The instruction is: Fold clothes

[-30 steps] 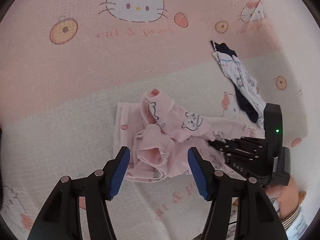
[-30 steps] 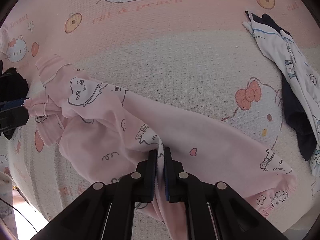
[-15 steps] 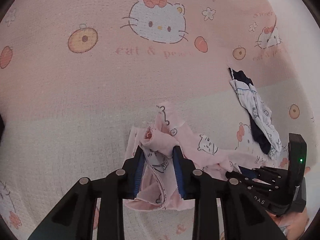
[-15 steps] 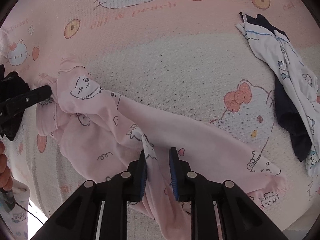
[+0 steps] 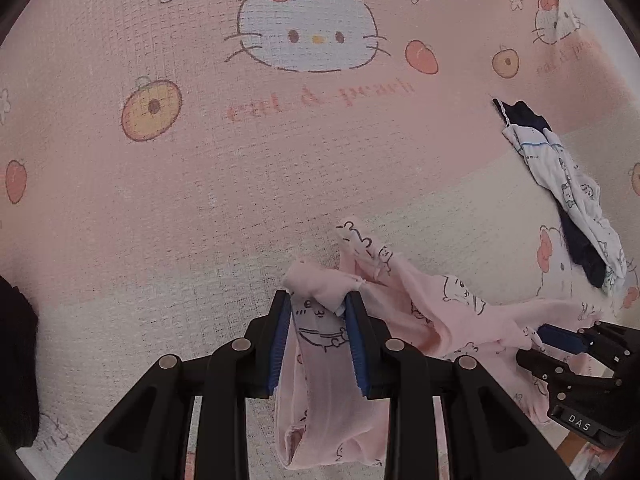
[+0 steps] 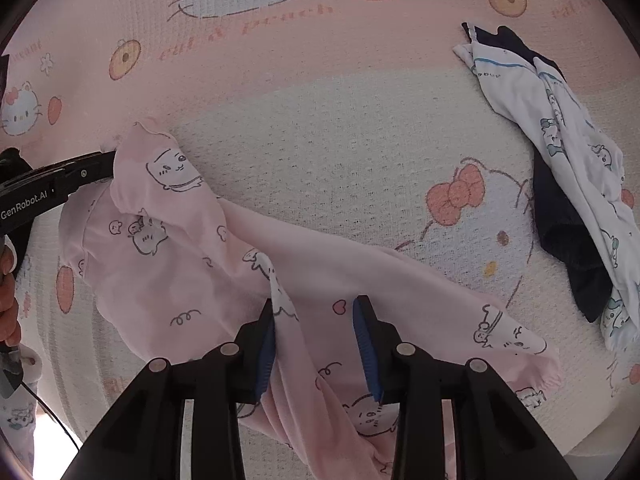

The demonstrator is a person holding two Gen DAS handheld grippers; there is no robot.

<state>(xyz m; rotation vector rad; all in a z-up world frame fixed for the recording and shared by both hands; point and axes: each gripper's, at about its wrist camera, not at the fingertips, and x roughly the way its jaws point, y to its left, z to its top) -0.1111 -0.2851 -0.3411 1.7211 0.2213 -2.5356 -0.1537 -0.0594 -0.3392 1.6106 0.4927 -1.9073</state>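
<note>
A pink-and-cream cartoon-cat bedspread (image 6: 320,128) carries pink pyjamas (image 6: 168,264) and a white-and-navy garment (image 6: 560,132).

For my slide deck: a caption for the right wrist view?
Right gripper opening over pink pyjama trousers on a cartoon-cat blanket.

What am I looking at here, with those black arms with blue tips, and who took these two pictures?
No robot: a person holds a two-finger gripper in each hand, each with a camera looking along its fingers. One picture comes from the left gripper, one from the right gripper. Both look down on a pink and cream cartoon-cat blanket. On it lie pink printed pyjama trousers and, apart to the right, a white and navy garment. The left gripper pinches a bunched end of the trousers. The right gripper's jaws are opening over the fabric, its pads no longer pressing it.
</note>
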